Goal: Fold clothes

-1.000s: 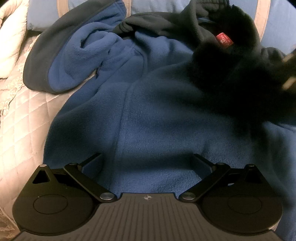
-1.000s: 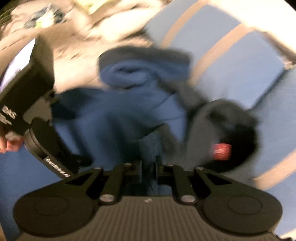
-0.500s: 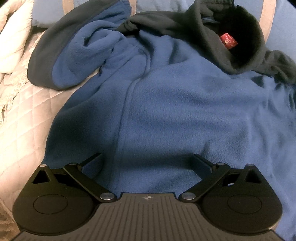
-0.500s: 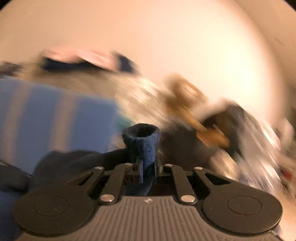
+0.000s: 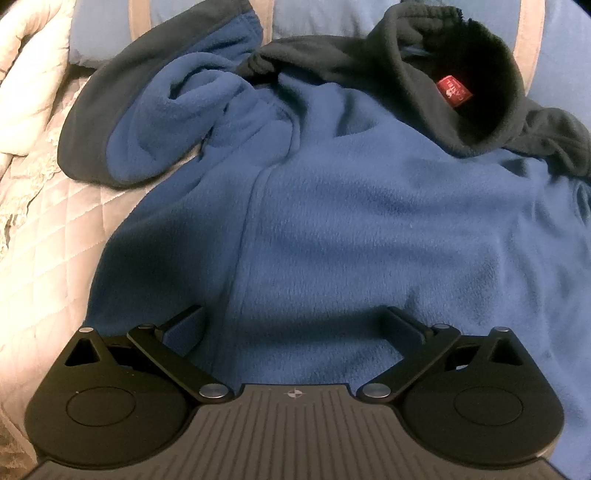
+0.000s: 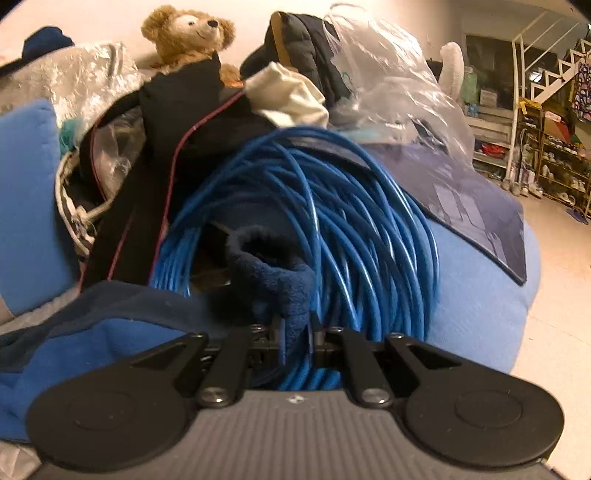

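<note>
A blue fleece hoodie with a dark hood and a red label lies spread on the bed in the left wrist view. Its left sleeve is bunched at the upper left. My left gripper hovers open over the hoodie's lower body, with nothing between its fingers. In the right wrist view my right gripper is shut on the hoodie's other sleeve cuff, a dark blue rolled end that sticks up past the fingertips. The rest of that sleeve trails off to the lower left.
Beyond the cuff lies a coil of blue cable on a blue cushion. Behind it are a clutter of clothes, a plastic bag and a teddy bear. A quilted beige cover lies left of the hoodie.
My right gripper has swung far out to the side with the sleeve cuff in it, from over the hoodie toward the cable pile. The hoodie's right side lies flatter. My left gripper has shifted slightly.
</note>
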`<action>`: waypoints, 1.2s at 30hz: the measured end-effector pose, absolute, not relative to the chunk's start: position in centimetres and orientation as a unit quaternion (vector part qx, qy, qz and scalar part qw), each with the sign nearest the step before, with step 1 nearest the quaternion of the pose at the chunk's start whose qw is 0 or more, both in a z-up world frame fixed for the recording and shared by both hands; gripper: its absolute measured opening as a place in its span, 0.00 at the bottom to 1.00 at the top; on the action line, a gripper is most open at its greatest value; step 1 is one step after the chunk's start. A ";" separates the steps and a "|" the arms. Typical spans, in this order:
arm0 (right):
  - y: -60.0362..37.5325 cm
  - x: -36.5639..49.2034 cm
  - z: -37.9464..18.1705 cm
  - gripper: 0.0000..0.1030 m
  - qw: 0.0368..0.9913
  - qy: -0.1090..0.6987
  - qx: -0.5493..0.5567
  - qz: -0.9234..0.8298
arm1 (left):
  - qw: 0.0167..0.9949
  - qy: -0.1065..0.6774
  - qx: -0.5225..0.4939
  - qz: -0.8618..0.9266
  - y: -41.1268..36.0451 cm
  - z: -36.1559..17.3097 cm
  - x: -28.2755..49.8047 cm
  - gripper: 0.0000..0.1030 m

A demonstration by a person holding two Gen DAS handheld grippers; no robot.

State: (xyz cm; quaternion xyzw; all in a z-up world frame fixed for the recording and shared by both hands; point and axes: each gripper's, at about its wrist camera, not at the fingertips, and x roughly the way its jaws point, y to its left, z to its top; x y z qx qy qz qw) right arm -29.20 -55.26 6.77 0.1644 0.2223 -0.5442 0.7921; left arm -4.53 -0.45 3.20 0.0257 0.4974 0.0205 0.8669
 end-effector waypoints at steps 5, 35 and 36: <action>-54.7 -28.9 7.6 0.69 0.791 0.247 0.144 -0.541 | 0.869 0.494 0.029 0.018 -1.2 3.9 -4.5 1.00; -27.0 -28.5 28.5 1.00 0.943 0.298 0.048 -0.140 | 0.898 0.429 -0.055 -0.076 9.9 22.4 -13.3 0.98; -26.3 -28.3 29.4 1.00 0.946 0.295 0.049 -0.123 | 0.905 0.413 -0.047 -0.087 10.3 24.7 -14.1 0.98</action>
